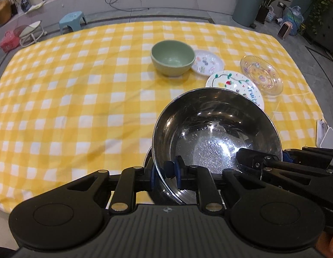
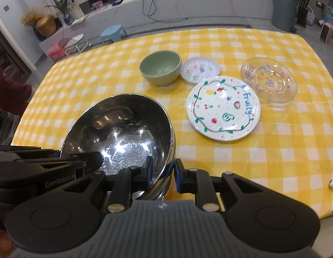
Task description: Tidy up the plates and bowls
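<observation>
Step in hand: both hand-held grippers carry one stainless steel bowl (image 1: 216, 133), tilted, near the front edge of the bench (image 1: 69, 111) with its yellow checked cloth.
Left hand-held gripper (image 1: 164, 171): nearly closed, its blue pads pinching the bowl's near-left rim, one inside and one outside.
Right hand-held gripper (image 2: 161, 169): nearly closed likewise, clamped across the rim on the bowl's right side.
Under the bowl: a second metal rim seems to show just below it in the right wrist view; I cannot tell whether it is another bowl.
Other dishes: a green ceramic bowl (image 2: 160, 67) stands farther back, a small white patterned plate (image 2: 199, 68) just beside it, the "Fruity" plate (image 2: 223, 107) in front of that, and a clear glass plate (image 2: 268, 79) to the right.
Doing it well: move both hands together so neither grip twists the thin rim; level the bowl before setting it down.
Placing: probably group it with the green bowl, lowering it slowly and centred.
Risk: polished steel is slippery; an uneven pull could free one rim and drop the bowl on the plates.
Release: open one side only once the base rests flat.
</observation>
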`<state>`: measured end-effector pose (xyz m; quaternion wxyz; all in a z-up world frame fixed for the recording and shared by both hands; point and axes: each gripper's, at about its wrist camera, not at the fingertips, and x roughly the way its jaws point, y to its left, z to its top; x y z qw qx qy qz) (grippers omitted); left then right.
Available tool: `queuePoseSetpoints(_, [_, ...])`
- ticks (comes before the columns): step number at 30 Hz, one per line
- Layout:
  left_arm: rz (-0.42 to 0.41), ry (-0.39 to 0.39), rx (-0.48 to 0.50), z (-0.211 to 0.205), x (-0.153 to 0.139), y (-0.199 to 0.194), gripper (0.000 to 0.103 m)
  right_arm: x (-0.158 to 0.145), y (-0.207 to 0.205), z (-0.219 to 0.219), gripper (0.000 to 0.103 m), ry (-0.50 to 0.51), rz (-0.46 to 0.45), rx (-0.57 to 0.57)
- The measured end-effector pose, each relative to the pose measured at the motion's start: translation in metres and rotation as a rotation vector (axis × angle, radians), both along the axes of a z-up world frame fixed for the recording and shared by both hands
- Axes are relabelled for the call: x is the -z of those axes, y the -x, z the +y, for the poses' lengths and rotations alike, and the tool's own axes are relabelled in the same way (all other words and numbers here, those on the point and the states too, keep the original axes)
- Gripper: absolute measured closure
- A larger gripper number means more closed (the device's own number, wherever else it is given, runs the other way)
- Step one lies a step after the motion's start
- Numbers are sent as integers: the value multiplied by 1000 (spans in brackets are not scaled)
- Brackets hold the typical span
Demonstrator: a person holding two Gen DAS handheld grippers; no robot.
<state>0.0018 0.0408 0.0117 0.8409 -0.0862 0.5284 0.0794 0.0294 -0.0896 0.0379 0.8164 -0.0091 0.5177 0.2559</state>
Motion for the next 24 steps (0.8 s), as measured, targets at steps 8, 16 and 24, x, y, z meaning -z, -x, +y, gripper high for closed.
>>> queuePoseSetpoints(8, [37,11,2,9,18,6,82,17,5,16,84,58,24,-36])
queuePoseSetpoints(16, [59,-7,15,13,24,6,80,21,10,30,84,120,3,-74])
queuePoseSetpoints(24, [75,-25,41,12,28,4,76,20,11,36,73,136,4,-98])
